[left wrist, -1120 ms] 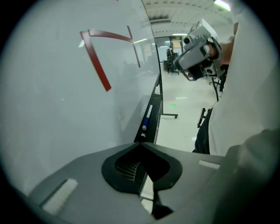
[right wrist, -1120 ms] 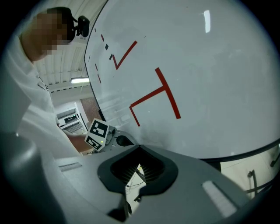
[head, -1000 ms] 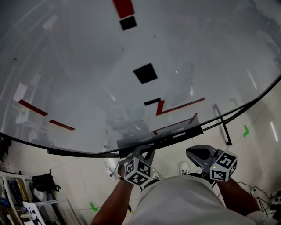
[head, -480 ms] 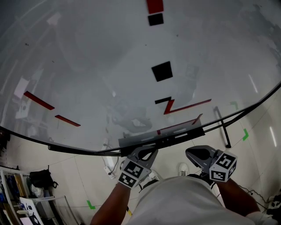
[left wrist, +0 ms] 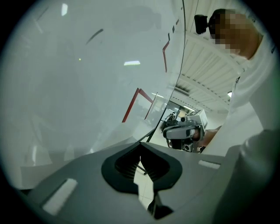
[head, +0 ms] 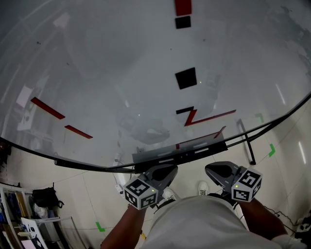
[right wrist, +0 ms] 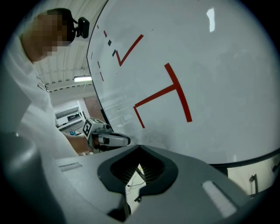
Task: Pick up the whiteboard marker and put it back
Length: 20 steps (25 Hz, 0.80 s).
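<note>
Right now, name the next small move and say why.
Probably open the left gripper and ease it toward the tray: it and the right gripper sit shut and empty, short of the tray, and I cannot make out a marker yet.

Left gripper (head: 165, 171) rolled, its cube (head: 141, 192) swung lower left; whiteboard (head: 97, 73) marks shifted right

One whiteboard (head: 121, 73) is carrying two black squares (head: 186, 78) and one red rectangle (head: 183, 7). Below it the left tongs (head: 167, 170) and the right tongs (head: 211, 171) are making two, and two green marks (head: 272, 147) are lying on the floor (head: 92, 194).
</note>
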Motion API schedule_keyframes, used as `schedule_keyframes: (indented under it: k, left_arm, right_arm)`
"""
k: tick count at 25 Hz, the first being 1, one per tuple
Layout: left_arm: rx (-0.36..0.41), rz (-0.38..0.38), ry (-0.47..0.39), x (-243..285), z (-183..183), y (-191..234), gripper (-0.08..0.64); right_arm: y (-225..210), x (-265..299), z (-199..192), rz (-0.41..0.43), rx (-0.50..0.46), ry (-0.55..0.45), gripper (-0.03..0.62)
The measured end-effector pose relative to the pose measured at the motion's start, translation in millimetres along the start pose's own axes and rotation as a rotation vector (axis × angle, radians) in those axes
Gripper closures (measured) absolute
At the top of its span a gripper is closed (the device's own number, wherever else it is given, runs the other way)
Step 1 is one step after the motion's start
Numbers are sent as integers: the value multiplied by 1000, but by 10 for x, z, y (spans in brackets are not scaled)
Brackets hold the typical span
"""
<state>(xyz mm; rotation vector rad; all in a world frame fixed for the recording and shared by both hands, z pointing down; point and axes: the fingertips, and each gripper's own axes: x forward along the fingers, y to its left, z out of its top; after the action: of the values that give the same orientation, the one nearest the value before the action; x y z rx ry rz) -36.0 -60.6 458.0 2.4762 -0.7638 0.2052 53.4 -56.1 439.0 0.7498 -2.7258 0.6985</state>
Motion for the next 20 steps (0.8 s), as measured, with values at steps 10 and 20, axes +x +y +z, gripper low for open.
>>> schedule_keyframes:
  k: [10, 20]
  left_arm:
    - [-51, -138, -133, -134, 247, -336, 541]
    - [39, -152, -117, -426, 214, -400, 541]
  right_arm:
    - [178, 77, 50, 28, -7, -24, 591]
    - [466, 177, 118, -10, -17, -54, 591]
